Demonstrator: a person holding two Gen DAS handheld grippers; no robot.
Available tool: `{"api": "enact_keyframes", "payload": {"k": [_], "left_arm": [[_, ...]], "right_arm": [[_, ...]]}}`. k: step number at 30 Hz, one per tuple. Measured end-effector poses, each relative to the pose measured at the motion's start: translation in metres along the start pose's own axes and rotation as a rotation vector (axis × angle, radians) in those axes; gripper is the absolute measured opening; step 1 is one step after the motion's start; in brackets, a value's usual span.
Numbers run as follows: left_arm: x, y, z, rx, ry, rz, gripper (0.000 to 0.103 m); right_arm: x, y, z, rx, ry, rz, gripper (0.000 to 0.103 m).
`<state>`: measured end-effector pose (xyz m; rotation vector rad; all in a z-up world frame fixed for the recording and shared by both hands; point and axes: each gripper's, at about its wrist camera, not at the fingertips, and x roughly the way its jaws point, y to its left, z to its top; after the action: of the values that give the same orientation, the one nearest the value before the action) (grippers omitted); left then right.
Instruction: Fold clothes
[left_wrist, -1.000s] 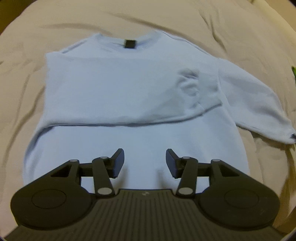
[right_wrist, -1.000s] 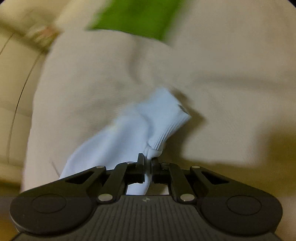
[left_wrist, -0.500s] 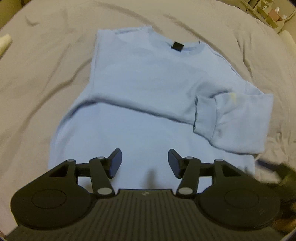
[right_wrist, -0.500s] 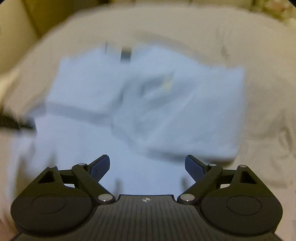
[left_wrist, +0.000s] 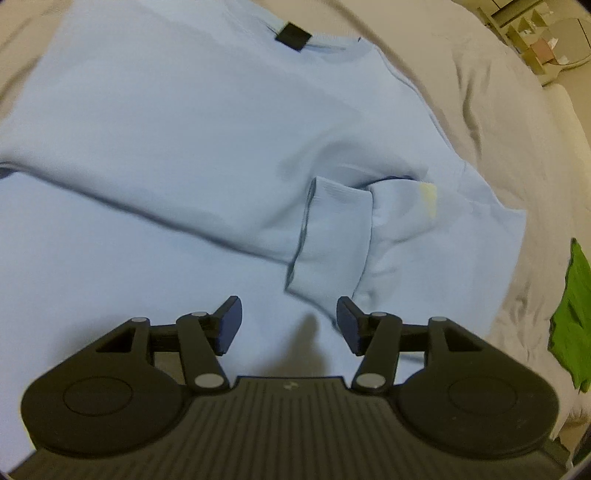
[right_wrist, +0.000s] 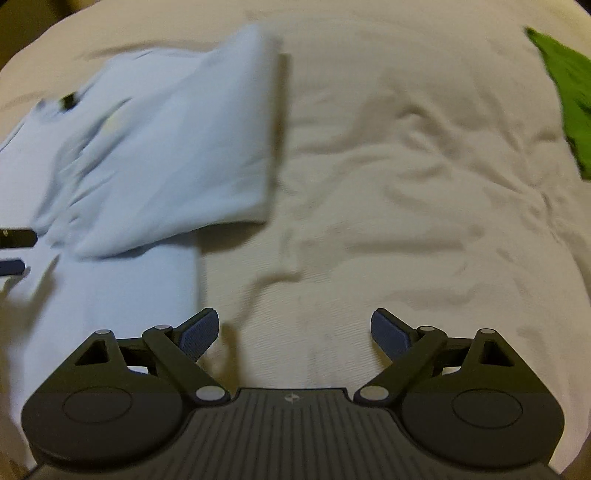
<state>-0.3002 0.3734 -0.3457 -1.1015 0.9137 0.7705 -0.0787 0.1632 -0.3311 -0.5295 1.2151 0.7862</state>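
A light blue sweatshirt (left_wrist: 166, 147) lies flat on the beige bed sheet (left_wrist: 480, 92), collar and black tag (left_wrist: 293, 36) at the far end. Both sleeves are folded across the body; their cuffs (left_wrist: 332, 236) meet near the middle. My left gripper (left_wrist: 288, 325) is open and empty, hovering over the lower body just below the cuffs. In the right wrist view the sweatshirt (right_wrist: 166, 140) is at the left. My right gripper (right_wrist: 293, 334) is wide open and empty, over bare sheet (right_wrist: 406, 184) beside the sweatshirt's right edge.
A green garment (left_wrist: 572, 317) lies on the sheet to the right of the sweatshirt; it also shows in the right wrist view (right_wrist: 565, 88) at the far right. Furniture (left_wrist: 535, 40) stands beyond the bed. The left gripper's fingers (right_wrist: 14, 251) show at the left edge.
My right gripper let go of the right sleeve cuff, which now lies folded over the body, and pulled back to the right. My left gripper moved closer to the cuffs.
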Motion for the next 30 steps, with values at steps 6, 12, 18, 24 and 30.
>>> {"api": "enact_keyframes", "payload": {"k": [6, 12, 18, 24, 30], "left_arm": [[0.024, -0.02, 0.007, 0.031, 0.025, -0.033, 0.004], [-0.071, -0.049, 0.02, 0.278, -0.271, -0.036, 0.003], [-0.128, -0.012, 0.039, 0.425, -0.485, 0.195, 0.003], [-0.061, 0.049, 0.057, 0.403, -0.283, 0.304, 0.006], [-0.051, 0.061, 0.043, 0.363, -0.276, 0.368, 0.006]], "right_arm": [[0.015, -0.026, 0.008, 0.12, 0.023, 0.0, 0.092], [0.022, -0.019, 0.017, 0.118, 0.03, 0.003, 0.092], [0.029, 0.002, 0.03, 0.083, 0.02, 0.017, 0.092], [0.037, 0.025, 0.033, 0.019, 0.037, 0.012, 0.092], [0.037, 0.038, 0.035, -0.019, 0.036, -0.008, 0.092]]}}
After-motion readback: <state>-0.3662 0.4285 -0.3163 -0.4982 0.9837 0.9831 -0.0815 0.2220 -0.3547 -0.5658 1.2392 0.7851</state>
